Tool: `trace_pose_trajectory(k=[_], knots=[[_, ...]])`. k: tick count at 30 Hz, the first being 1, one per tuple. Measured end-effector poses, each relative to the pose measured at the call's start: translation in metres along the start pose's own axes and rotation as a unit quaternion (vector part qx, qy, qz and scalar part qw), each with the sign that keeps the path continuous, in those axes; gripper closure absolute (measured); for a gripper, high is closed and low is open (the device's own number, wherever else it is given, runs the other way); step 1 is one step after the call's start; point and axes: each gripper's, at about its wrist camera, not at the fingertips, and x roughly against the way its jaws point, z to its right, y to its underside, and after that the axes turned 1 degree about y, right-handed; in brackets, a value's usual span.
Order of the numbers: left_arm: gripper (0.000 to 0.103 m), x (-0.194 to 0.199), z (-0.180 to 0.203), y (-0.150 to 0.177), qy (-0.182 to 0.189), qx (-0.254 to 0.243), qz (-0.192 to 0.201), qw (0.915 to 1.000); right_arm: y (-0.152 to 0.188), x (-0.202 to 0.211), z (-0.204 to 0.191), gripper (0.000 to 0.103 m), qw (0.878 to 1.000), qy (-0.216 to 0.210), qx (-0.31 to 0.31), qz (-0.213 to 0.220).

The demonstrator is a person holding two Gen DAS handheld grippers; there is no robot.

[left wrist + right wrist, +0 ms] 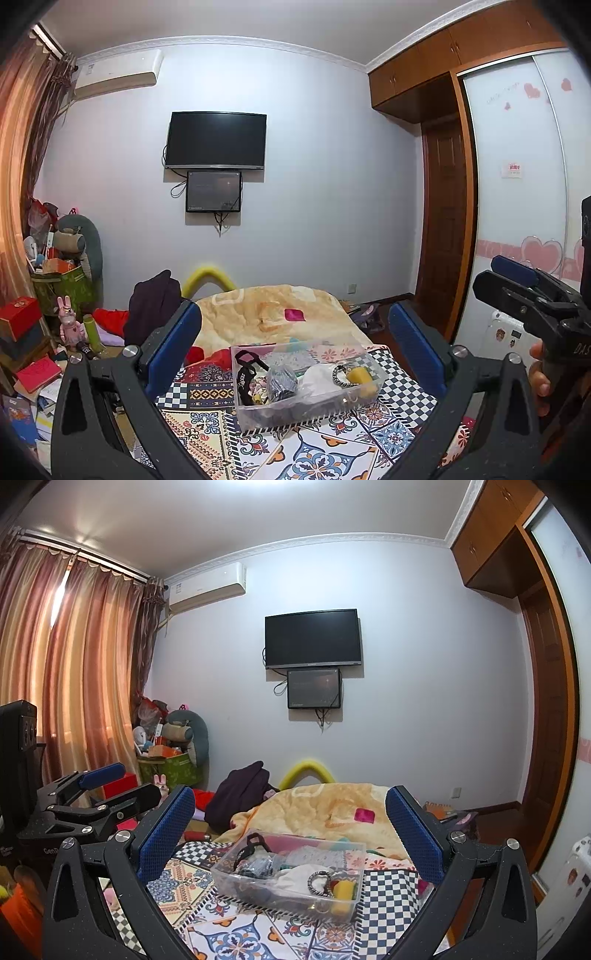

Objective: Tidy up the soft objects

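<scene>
Both claws held above the near end of the bed, cameras level, facing the far wall.

Left claw (294, 345): blue-padded fingers spread wide, nothing between them. Also seen from the right wrist camera at far left (122, 781), raised off the bed, its fingers apart there too.

Right claw (290, 829): fingers spread wide, gripping nothing. In the left wrist view it shows at the right edge (495, 275) with the person's hand (541, 373) around its handle.

Clear plastic bin (314, 411) (258, 897) sits on the patterned quilt (207, 435) (177, 882), toward the near end of the bed, framed between the fingers in both views. Neither claw touches it.

Bin contents, loosely piled:
- black strap (245, 363) (251, 843) at the left end, arching above the rim
- dark mesh pouch (281, 382) near the middle
- white soft item (319, 376) (295, 877) right of middle
- black beaded ring (338, 373) (319, 880) resting against the white item
- yellow sponge-like block (360, 376) (345, 890) at the right end

Beyond the bin, a beige blanket (266, 314) (314, 808) covers the far end of the bed; a small magenta cloth (293, 315) (364, 815) lies on it, well apart from the bin. Dark garment (151, 306) (240, 790) heaped at the bed's far left corner.

Far wall: television (216, 140) (313, 638).
</scene>
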Motion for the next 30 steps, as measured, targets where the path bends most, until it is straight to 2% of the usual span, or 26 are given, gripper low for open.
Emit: trace_pose_trajectory(k=[30], knots=[[0.0,-0.0017,-0.0014,0.0,0.01,0.0,-0.007,0.9999,0.0013,-0.0036,0.0007,0.0,1.0,-0.002,0.009,-0.013]])
